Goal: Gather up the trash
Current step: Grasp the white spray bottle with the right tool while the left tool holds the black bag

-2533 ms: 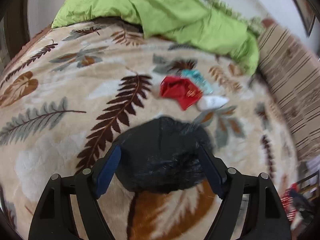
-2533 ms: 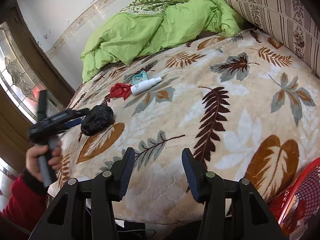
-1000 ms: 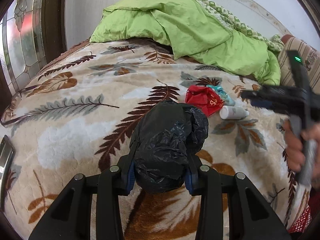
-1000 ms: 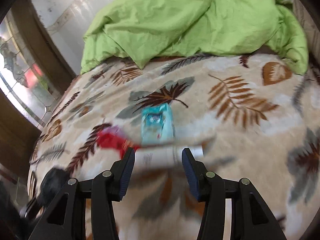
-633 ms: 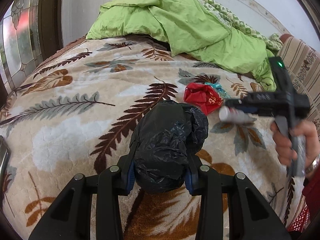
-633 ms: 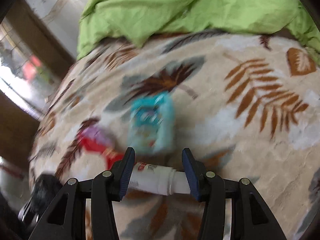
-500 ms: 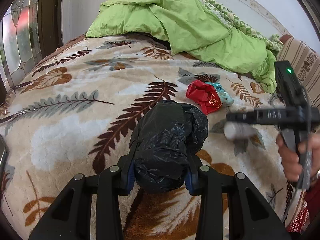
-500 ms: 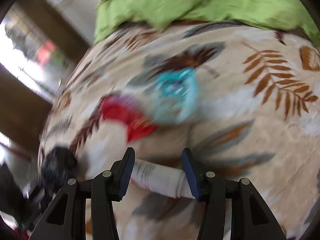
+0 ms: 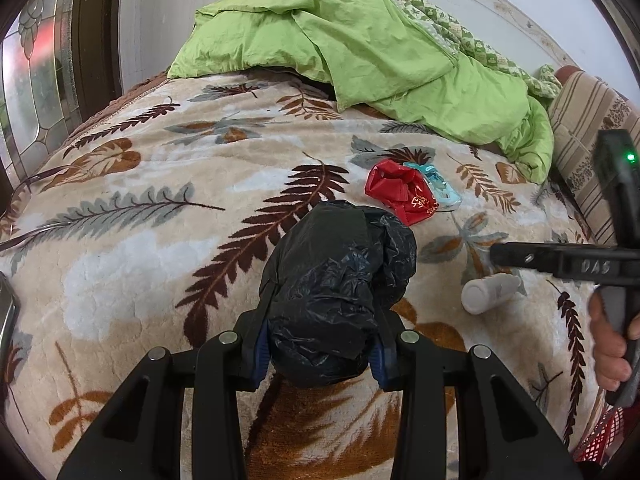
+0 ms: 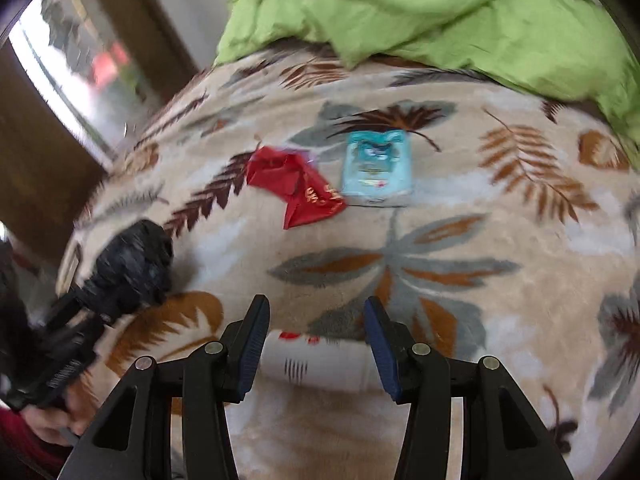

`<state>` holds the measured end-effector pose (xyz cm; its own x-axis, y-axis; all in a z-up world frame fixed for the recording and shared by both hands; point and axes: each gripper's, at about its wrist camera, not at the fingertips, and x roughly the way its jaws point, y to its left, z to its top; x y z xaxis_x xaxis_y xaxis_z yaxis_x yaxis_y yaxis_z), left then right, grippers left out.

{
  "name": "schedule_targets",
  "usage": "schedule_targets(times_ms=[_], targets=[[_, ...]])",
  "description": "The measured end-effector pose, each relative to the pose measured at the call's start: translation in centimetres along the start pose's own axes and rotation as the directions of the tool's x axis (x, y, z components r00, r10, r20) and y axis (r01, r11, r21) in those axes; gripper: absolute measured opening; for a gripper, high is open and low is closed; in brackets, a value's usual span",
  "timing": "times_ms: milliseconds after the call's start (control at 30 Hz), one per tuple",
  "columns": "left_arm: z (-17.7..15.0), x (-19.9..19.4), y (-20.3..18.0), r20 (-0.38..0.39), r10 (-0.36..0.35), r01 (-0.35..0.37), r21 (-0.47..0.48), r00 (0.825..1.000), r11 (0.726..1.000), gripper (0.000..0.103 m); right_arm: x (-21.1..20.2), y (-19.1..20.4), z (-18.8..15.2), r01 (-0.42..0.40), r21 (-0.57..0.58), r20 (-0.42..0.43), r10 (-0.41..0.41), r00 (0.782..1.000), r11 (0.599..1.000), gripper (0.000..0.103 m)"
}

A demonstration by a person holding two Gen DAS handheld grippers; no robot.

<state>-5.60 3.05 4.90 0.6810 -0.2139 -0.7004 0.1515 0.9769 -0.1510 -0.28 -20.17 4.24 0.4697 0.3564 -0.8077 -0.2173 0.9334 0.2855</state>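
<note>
My left gripper [image 9: 320, 344] is shut on a crumpled black plastic bag [image 9: 336, 264], held just above the leaf-patterned blanket [image 9: 160, 264]. The same bag [image 10: 132, 264] shows at the left of the right wrist view. My right gripper [image 10: 315, 312] is shut on a white bottle [image 10: 316, 364] that lies crosswise between its blue pads. In the left wrist view that bottle [image 9: 490, 292] hangs under the right gripper [image 9: 504, 256], above the blanket. A red wrapper [image 9: 400, 196] and a light blue packet [image 9: 440, 188] lie side by side further back on the bed.
A green quilt [image 9: 360, 48] is heaped at the far end of the bed, and a striped pillow [image 9: 584, 136] lies at the right. A red mesh basket [image 9: 608, 440] peeks in at the lower right. A patterned glass window [image 9: 32, 80] stands on the left.
My right gripper closed around the white bottle and carried it off the blanket, away from the red wrapper and blue packet. The left gripper kept still with the bag.
</note>
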Motion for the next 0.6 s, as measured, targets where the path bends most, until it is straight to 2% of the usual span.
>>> schedule_targets(times_ms=[67,100,200,267,367,500,600], targets=[[0.0,-0.1,0.0,0.004,-0.002,0.002,-0.002,1.000,1.000,0.038,-1.4,-0.8,-0.2,0.103,0.108,0.026,-0.107,0.994,0.989,0.052],[0.1,-0.2,-0.1,0.008,-0.001,0.001,0.000,1.000,1.000,0.038,-1.6,-1.1,-0.3,0.114,0.168,0.021,-0.119,0.993,0.979,0.052],[0.2,-0.5,-0.1,0.019,0.001,-0.001,-0.004,1.000,1.000,0.038,-2.1,-2.4,-1.7,0.016,0.401,0.010,-0.022,1.000,0.916,0.052],[0.2,-0.7,0.0,0.020,-0.003,0.003,-0.010,1.000,1.000,0.038,-1.8,-2.7,-2.7,-0.011,0.488,-0.013,0.020,1.000,0.873,0.052],[0.3,-1.0,0.0,0.028,-0.007,0.007,-0.011,1.000,1.000,0.038,-1.0,-2.6,-3.2,-0.014,0.563,-0.026,0.035,0.999,0.826,0.052],[0.3,-1.3,0.1,0.034,-0.006,0.007,-0.010,0.999,1.000,0.038,0.9,-1.7,-1.9,0.055,0.592,-0.036,-0.041,0.999,0.804,0.052],[0.5,-1.5,0.6,0.035,-0.008,0.009,-0.021,0.999,1.000,0.038,2.3,-1.1,-1.1,0.108,0.588,-0.079,-0.076,0.994,0.802,0.052]])
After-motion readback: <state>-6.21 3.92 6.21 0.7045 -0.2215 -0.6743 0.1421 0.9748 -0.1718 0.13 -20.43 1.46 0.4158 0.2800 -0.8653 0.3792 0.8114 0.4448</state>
